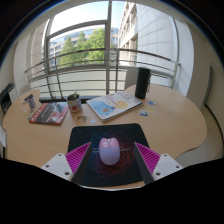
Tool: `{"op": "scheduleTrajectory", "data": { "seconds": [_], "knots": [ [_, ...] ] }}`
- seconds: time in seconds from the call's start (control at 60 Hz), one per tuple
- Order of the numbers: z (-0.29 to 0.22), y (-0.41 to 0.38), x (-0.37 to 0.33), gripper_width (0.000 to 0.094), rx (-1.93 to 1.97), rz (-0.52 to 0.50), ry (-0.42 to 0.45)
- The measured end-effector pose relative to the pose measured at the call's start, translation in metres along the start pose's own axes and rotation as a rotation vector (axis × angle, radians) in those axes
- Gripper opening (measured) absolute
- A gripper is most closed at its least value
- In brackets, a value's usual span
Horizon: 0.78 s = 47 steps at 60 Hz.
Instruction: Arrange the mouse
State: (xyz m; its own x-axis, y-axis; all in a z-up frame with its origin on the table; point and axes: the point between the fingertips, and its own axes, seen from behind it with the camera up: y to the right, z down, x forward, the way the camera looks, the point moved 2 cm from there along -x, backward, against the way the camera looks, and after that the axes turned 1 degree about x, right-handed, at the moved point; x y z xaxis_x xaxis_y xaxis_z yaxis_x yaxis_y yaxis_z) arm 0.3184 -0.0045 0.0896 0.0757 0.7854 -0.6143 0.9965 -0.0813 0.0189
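Lying between the released gripper fingers, seemingly untouched, the mouse rests on a mousepad.

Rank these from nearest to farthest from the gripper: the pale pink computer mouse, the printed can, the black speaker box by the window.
1. Pale pink computer mouse: between the fingers of the open gripper, on the dark mouse mat.
2. Printed can: beyond the mat, off to the left, on the round wooden table.
3. Black speaker box: at the table's far edge, right of centre.

Office: desk by balcony window
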Motion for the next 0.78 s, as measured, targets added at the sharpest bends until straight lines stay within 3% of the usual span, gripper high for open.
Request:
{"op": "scheduleTrajectory", "data": {
  "seconds": [0.383,0.783],
  "knots": [
    [0.007,0.003,-0.169,0.0842,-0.031,0.085,0.023],
    [0.024,-0.007,-0.21,0.0843,-0.044,0.091,0.034]
  ]
}}
